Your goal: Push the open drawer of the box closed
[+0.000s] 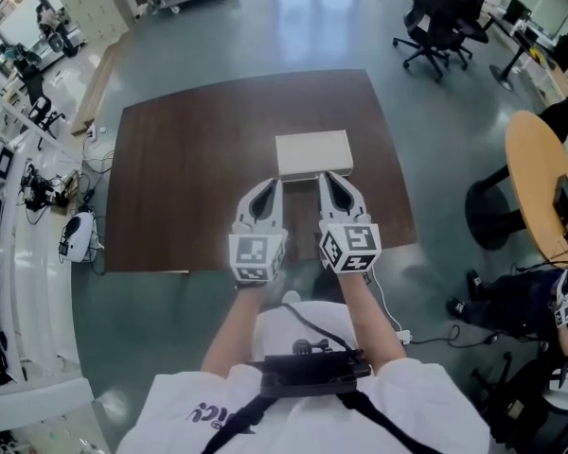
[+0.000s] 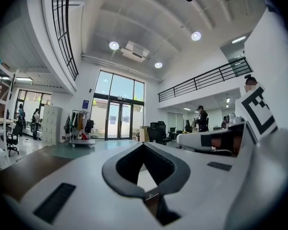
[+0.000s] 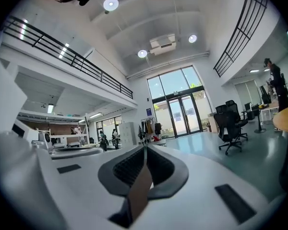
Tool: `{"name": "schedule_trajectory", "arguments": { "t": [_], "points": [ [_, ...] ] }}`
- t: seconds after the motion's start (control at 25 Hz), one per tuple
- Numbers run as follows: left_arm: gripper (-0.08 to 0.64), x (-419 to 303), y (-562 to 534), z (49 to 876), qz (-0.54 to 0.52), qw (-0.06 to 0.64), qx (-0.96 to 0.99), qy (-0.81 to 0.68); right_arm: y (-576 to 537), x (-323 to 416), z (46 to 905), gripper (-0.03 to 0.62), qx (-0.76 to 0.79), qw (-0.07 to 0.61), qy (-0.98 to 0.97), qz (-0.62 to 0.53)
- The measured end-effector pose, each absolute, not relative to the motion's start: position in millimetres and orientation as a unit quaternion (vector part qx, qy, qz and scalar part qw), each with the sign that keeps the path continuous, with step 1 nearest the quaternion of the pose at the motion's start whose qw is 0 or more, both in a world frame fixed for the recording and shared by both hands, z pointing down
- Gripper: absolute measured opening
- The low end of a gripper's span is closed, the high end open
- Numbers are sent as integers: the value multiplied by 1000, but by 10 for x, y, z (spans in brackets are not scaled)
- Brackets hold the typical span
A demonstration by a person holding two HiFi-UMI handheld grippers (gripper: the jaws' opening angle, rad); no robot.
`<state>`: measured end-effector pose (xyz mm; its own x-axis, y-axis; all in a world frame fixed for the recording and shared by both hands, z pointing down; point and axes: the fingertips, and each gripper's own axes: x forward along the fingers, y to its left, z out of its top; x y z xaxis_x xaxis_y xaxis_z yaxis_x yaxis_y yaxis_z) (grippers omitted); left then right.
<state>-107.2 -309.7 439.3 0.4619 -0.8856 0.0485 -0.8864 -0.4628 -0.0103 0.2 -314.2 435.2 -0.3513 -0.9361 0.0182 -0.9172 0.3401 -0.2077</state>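
A flat white box [image 1: 312,152] lies on the dark brown table [image 1: 180,187], just past the middle. From above it reads as one block, and I cannot make out a drawer sticking out. My left gripper [image 1: 278,182] is shut, its tip at the box's near left corner. The right gripper [image 1: 324,176] is also shut, with its tip against the box's near edge. In the left gripper view the left gripper [image 2: 144,144] has its jaws meeting with nothing held. The right gripper view shows the right gripper [image 3: 145,147] closed the same way. Neither gripper view shows the box clearly.
The table's near edge runs just under my hands. Black office chairs [image 1: 442,12] stand at the far right, and a round wooden table [image 1: 540,192] with a seated person [image 1: 525,301] is to the right. Cables and gear [image 1: 71,230] lie on the floor at left.
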Motion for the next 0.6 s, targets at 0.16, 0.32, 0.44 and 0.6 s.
{"name": "schedule_trajectory", "arguments": {
  "t": [0.16,0.32,0.44,0.6],
  "points": [
    [-3,-1140,-3007,4375,17,2,855,-519,-3058,-65,4353,21,-567,50,818,-82],
    [-3,-1204,-2958,4360,14,1,854,-520,-2992,-166,4315,6,-564,45,822,-70],
    [-3,-1237,-2927,4363,11,5,855,-518,-2945,-221,4315,6,-566,38,821,-68],
    [-3,-1252,-2897,4344,8,3,858,-513,-2914,-239,4347,6,-581,10,811,-67]
  ]
}}
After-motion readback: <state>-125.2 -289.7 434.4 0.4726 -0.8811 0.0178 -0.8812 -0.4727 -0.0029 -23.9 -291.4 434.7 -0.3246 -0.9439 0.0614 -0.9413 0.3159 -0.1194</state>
